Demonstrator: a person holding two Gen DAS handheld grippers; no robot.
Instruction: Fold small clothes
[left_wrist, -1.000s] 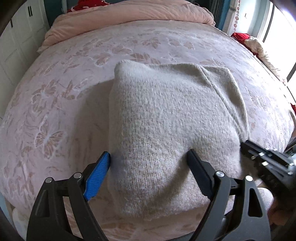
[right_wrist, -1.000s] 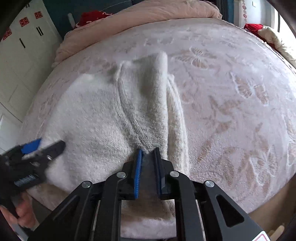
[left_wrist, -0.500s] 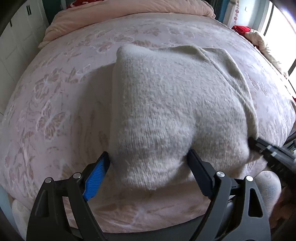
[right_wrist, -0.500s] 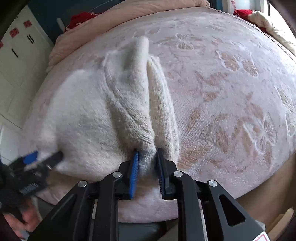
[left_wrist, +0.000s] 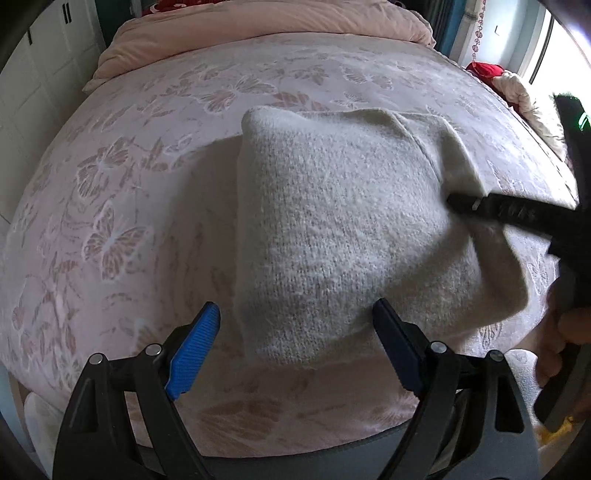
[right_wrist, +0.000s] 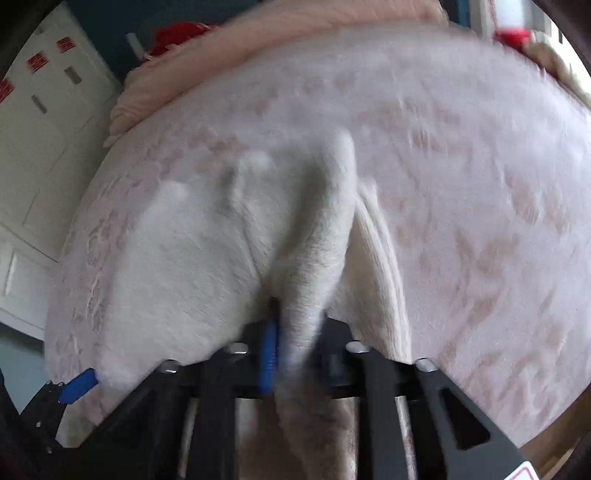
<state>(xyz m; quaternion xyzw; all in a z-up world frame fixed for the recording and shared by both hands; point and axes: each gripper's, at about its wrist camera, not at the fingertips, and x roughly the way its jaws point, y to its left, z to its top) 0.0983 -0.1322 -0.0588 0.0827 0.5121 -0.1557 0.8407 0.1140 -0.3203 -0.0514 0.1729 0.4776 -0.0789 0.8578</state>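
A cream knitted sweater (left_wrist: 343, 221), folded into a rough rectangle, lies on the pink butterfly-patterned bed (left_wrist: 129, 192). My left gripper (left_wrist: 295, 332) is open, its jaws either side of the sweater's near left corner, which rests between them. My right gripper (right_wrist: 295, 332) is shut on a raised fold of the sweater (right_wrist: 317, 236) and lifts its right side; that view is blurred. The right gripper also shows in the left wrist view (left_wrist: 465, 203), pinching the sweater's right edge. The left gripper's blue pad (right_wrist: 77, 384) shows at the lower left of the right wrist view.
A pink duvet (left_wrist: 258, 26) is bunched at the far end of the bed. White cupboards (right_wrist: 33, 147) stand to the left. Red and cream fabric (left_wrist: 517, 85) lies by the window at far right. The bed's near edge runs just below my grippers.
The right gripper has lifted the sweater's right edge and carried it up and inward over the garment. The left gripper has stayed open around the near left corner.
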